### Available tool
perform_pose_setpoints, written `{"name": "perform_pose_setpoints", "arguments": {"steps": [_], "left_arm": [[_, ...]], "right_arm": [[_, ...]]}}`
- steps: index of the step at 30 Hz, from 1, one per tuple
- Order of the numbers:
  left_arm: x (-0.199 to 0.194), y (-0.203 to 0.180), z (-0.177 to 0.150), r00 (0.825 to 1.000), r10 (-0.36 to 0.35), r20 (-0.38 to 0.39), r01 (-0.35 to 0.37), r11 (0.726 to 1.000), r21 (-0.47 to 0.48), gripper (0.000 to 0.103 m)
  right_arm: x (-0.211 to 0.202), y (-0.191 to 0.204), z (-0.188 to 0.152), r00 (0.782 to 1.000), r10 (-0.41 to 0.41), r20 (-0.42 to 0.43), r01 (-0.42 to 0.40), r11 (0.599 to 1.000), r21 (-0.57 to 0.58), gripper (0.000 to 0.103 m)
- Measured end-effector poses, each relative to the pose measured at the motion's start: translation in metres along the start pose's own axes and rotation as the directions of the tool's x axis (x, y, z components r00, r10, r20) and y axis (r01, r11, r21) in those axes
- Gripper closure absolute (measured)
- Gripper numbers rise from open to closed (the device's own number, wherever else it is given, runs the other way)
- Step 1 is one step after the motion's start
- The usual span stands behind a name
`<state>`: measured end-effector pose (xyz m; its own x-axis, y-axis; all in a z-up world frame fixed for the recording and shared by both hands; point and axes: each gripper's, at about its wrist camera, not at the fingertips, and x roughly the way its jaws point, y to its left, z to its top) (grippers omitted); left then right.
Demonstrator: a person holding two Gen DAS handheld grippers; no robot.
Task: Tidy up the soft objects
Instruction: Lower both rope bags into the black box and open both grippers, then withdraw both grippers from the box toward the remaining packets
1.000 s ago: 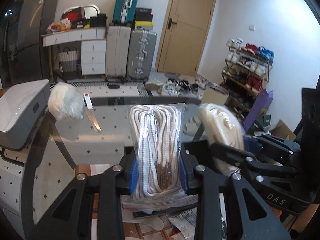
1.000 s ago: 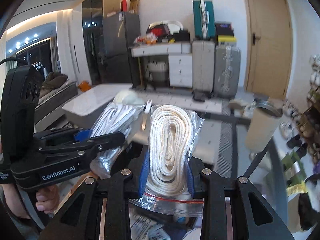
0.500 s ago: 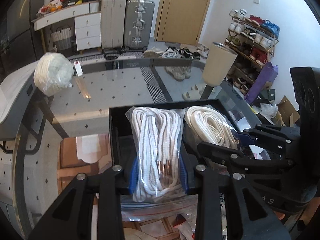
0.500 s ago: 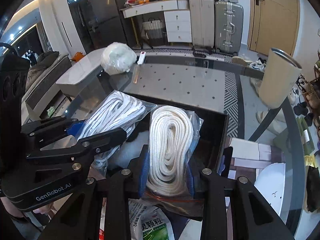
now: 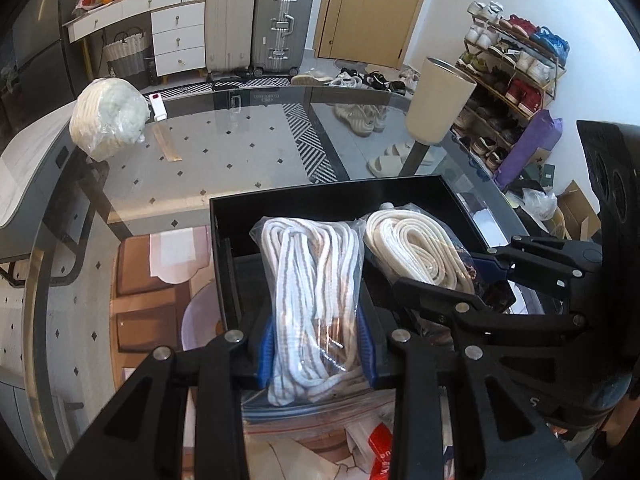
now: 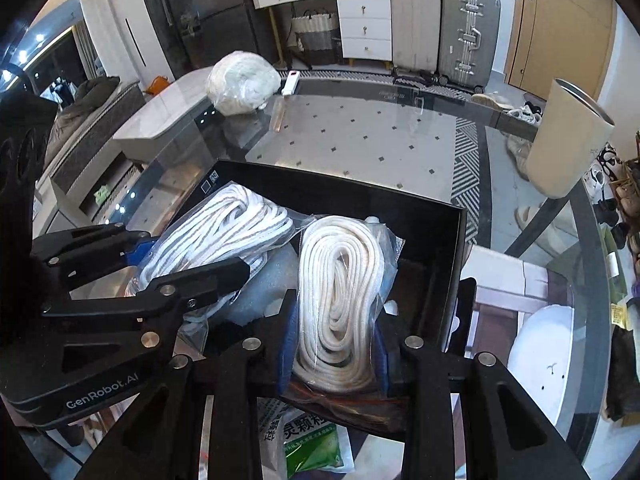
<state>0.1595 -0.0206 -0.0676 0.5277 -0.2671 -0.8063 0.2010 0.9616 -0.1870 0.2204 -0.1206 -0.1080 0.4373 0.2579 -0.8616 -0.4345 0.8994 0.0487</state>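
Note:
My left gripper (image 5: 316, 348) is shut on a clear bag of white-and-grey striped rope (image 5: 314, 276), held inside the left part of a black box (image 5: 280, 204). My right gripper (image 6: 334, 350) is shut on a clear bag of cream rope (image 6: 340, 288), held inside the right part of the same box (image 6: 452, 252). The two bags lie side by side; each also shows in the other view, the cream rope (image 5: 412, 248) and the striped rope (image 6: 224, 232). A third bagged white rope bundle (image 5: 108, 120) sits at the table's far left corner (image 6: 242, 82).
The box stands on a glass table (image 5: 248, 136). A cream cylinder (image 5: 440, 100) stands at the far right edge. A white stick-like item (image 5: 158, 106) lies beside the far bundle. Printed packets (image 6: 312, 440) lie under my grippers at the near edge.
Both grippers have tilted down and lowered their rope bags from above the table into the black box, side by side.

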Motion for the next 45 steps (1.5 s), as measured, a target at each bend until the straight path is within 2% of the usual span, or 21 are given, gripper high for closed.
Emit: {"name": "perform_pose_setpoints", "arguments": {"steps": [7,10,12,14,17,21,27,33,37,41,43,45], "left_arm": [[0.000,0.003,0.002,1.000,-0.021,0.003,0.021,1.000,0.006,0.070],[-0.001,0.006,0.002,1.000,-0.028,0.005,0.028,1.000,0.007,0.064],[-0.003,0.008,0.003,0.999,-0.041,0.013,0.041,0.999,-0.006,0.061],[-0.005,0.011,0.003,0.997,-0.071,0.019,0.071,0.997,-0.025,0.057],[-0.011,0.012,0.004,0.997,-0.065,0.039,0.066,0.998,-0.023,0.050],[-0.021,0.009,0.007,0.997,-0.040,0.071,0.040,0.999,-0.005,0.050],[-0.054,0.003,-0.005,0.995,-0.069,0.077,0.067,0.997,0.024,0.048],[-0.073,-0.006,-0.042,0.995,-0.087,0.040,0.083,0.993,0.080,0.046],[-0.057,-0.005,-0.070,0.992,-0.118,-0.054,0.121,0.991,0.058,0.046],[-0.037,-0.008,-0.085,0.984,-0.127,-0.123,0.132,0.991,0.031,0.046],[-0.032,-0.013,-0.085,0.984,-0.119,-0.136,0.126,0.991,0.045,0.046],[-0.028,-0.020,-0.083,0.985,-0.101,-0.139,0.110,0.992,0.060,0.046]], "right_arm": [[0.001,0.003,-0.001,1.000,-0.018,0.001,0.018,1.000,-0.004,0.071],[-0.001,0.002,-0.001,1.000,-0.027,0.007,0.027,1.000,-0.001,0.069],[-0.007,0.000,-0.001,0.999,-0.043,0.022,0.043,0.999,0.006,0.061],[-0.014,-0.003,-0.001,0.998,-0.046,0.043,0.045,0.999,0.016,0.059],[-0.023,-0.005,-0.001,0.997,-0.049,0.065,0.048,0.999,0.025,0.054],[-0.034,-0.006,-0.003,0.996,-0.028,0.087,0.027,0.999,0.020,0.053],[-0.062,0.000,-0.017,0.995,0.019,0.100,-0.018,1.000,-0.016,0.053],[-0.078,-0.005,-0.055,0.994,0.096,0.058,-0.094,0.995,-0.028,0.052],[-0.065,-0.004,-0.080,0.990,0.136,-0.027,-0.137,0.990,-0.031,0.052],[-0.054,-0.010,-0.090,0.984,0.173,-0.051,-0.172,0.985,0.028,0.052],[-0.051,-0.013,-0.090,0.978,0.202,-0.057,-0.199,0.978,0.066,0.048],[-0.046,-0.010,-0.089,0.978,0.197,-0.065,-0.192,0.978,0.078,0.039]]}}
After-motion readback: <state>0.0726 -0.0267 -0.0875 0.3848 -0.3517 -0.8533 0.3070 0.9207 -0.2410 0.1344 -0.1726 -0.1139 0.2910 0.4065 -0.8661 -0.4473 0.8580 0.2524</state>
